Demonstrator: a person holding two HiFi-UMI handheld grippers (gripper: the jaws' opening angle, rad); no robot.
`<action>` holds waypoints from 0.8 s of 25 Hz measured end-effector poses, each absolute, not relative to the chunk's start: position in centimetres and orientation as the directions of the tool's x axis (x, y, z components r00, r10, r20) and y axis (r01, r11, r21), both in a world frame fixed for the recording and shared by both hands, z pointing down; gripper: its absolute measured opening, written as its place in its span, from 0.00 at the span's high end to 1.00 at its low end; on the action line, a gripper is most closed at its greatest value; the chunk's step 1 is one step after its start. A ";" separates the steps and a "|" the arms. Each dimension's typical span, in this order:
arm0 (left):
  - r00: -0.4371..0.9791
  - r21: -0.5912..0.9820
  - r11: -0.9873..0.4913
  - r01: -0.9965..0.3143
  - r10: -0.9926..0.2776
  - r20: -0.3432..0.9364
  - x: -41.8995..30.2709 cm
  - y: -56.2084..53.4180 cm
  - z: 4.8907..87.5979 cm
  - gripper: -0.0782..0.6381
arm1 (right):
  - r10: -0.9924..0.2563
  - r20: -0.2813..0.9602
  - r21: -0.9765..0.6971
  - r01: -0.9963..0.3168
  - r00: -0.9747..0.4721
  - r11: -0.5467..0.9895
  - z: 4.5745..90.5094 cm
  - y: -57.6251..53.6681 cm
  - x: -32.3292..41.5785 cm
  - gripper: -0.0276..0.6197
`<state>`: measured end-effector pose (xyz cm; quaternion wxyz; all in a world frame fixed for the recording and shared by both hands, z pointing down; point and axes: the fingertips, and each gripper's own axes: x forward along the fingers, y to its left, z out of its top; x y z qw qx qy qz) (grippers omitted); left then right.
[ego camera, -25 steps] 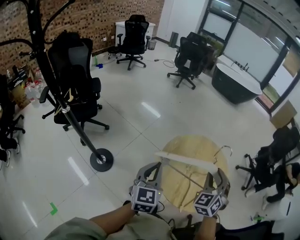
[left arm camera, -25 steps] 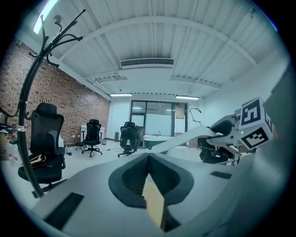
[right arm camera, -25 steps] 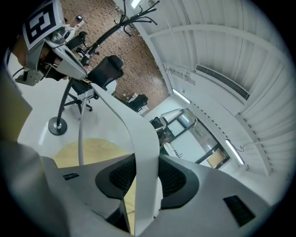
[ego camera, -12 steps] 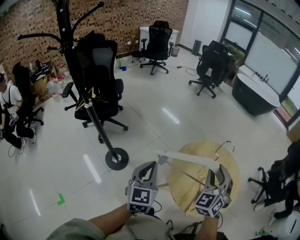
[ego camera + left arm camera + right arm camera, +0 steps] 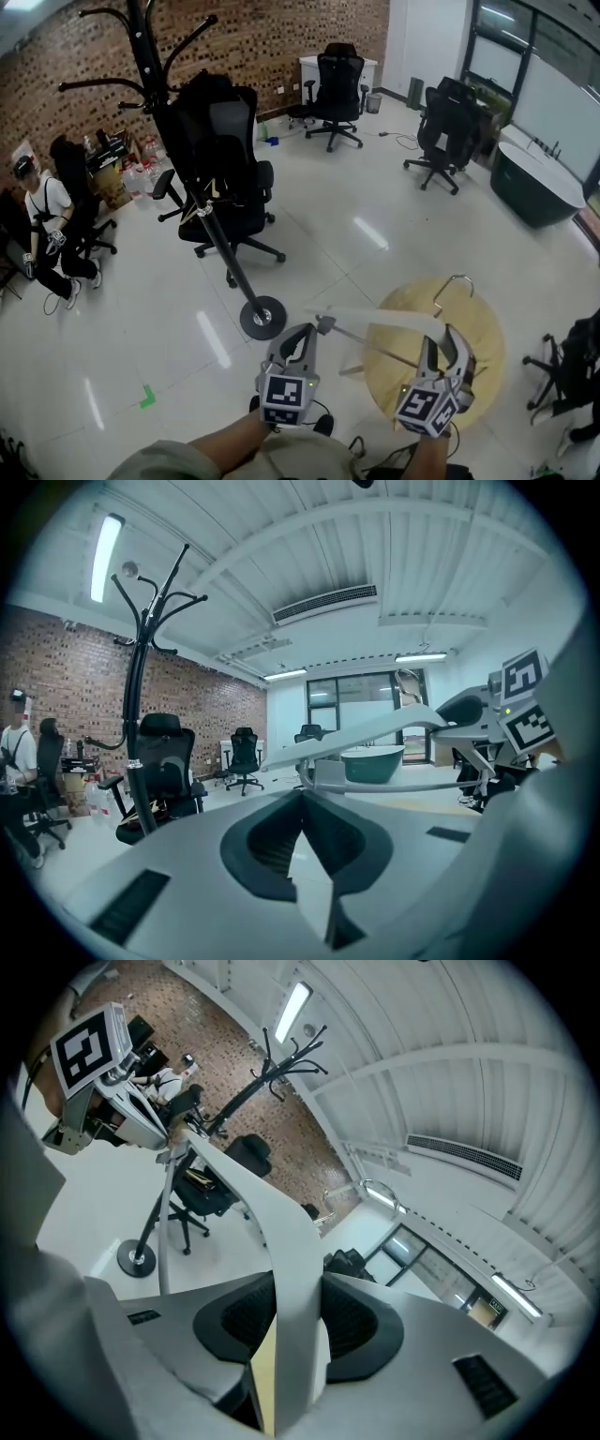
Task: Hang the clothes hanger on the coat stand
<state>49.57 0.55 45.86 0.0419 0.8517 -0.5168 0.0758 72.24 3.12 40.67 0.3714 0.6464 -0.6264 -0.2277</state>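
Jaws of the right gripper (image 5: 443,345) clamp one arm of the white hanger (image 5: 384,319). The left gripper (image 5: 298,336) pinches its other end, steadying it above the round table's (image 5: 478,366) edge. The coat stand (image 5: 212,225) is well apart.

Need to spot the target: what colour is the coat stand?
Black; the coat stand shows best in the head view.

Grey plastic left gripper (image 5: 298,336) and right gripper (image 5: 442,342): black ribbed pads (image 5: 234,1321), black-white square-marker cubes (image 5: 286,398). Olive-green sleeve (image 5: 159,461).
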 end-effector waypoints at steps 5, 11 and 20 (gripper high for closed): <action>0.427 0.011 -0.431 -0.902 -0.889 0.167 40.1 -0.6 45.6 0.87 | -0.986 0.156 0.779 -0.620 0.053 0.090 39.9 1.9 62.3 0.75; 0.424 0.037 -0.423 -0.905 -0.894 0.142 22.2 -4.3 45.8 0.87 | -0.983 0.163 0.780 -0.621 0.084 0.076 39.5 -1.0 44.9 0.75; 0.402 0.056 -0.398 -0.916 -0.902 0.159 7.0 -7.8 46.2 0.87 | -0.991 0.123 0.789 -0.611 0.058 0.062 37.1 -4.8 29.7 0.75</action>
